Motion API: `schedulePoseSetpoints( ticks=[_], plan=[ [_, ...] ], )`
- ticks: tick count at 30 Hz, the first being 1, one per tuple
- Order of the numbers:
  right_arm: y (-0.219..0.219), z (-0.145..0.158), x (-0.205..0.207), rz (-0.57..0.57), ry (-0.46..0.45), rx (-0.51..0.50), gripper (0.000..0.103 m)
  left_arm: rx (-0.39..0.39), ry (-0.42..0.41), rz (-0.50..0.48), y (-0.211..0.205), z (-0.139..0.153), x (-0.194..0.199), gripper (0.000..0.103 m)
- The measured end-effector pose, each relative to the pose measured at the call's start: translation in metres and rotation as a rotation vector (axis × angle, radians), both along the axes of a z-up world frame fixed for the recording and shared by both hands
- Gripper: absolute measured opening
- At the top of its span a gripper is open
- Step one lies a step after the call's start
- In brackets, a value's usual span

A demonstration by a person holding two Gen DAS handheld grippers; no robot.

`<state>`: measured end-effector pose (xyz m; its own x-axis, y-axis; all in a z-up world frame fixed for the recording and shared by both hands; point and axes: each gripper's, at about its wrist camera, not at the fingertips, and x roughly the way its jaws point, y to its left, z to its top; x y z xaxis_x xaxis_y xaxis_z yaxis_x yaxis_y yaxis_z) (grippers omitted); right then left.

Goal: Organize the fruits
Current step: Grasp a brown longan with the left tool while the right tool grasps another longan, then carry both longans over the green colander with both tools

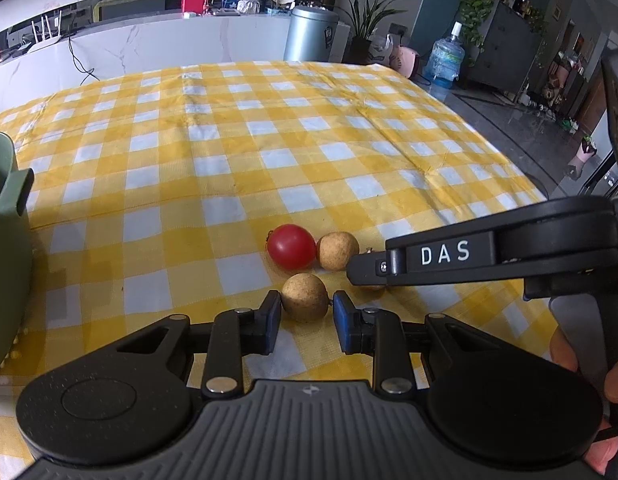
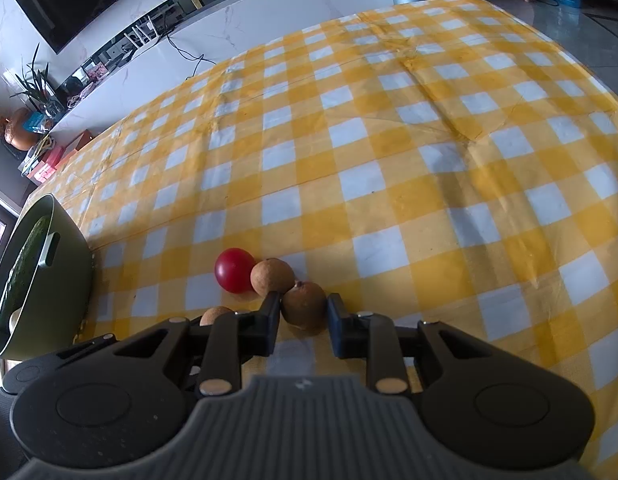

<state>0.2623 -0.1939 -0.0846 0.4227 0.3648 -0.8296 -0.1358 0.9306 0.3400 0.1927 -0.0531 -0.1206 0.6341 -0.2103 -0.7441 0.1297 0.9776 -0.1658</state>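
Observation:
In the left wrist view my left gripper (image 1: 305,306) is shut on a tan longan (image 1: 304,296) resting on the checked cloth. Just beyond it lie a red cherry tomato (image 1: 291,246) and a second longan (image 1: 337,250), touching each other. My right gripper (image 1: 363,272) reaches in from the right, its tip over a mostly hidden longan (image 1: 375,289). In the right wrist view that gripper (image 2: 303,312) is shut on a brown longan (image 2: 303,302), which touches another longan (image 2: 272,276) next to the tomato (image 2: 235,270). A further longan (image 2: 215,315) peeks out at left.
A green pot (image 2: 65,264) holding a cucumber (image 2: 25,264) stands at the table's left edge; its wall (image 1: 5,248) fills the left of the left wrist view. The yellow-and-white checked tablecloth (image 1: 269,140) stretches away behind the fruit. A person's fingers (image 1: 565,352) hold the right gripper.

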Motion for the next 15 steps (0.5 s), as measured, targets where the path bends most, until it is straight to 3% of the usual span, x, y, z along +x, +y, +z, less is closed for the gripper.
schedulePoseSetpoints(
  ticks=[8, 15],
  plan=[
    [-0.004, 0.013, -0.012, 0.010, -0.062, 0.022, 0.021, -0.025, -0.017, 0.021, 0.013, 0.027, -0.014, 0.031],
    [0.004, 0.035, -0.031, 0.079, -0.186, 0.040, 0.021, -0.076, -0.043, 0.034, 0.034, 0.061, -0.029, 0.031]
  ],
)
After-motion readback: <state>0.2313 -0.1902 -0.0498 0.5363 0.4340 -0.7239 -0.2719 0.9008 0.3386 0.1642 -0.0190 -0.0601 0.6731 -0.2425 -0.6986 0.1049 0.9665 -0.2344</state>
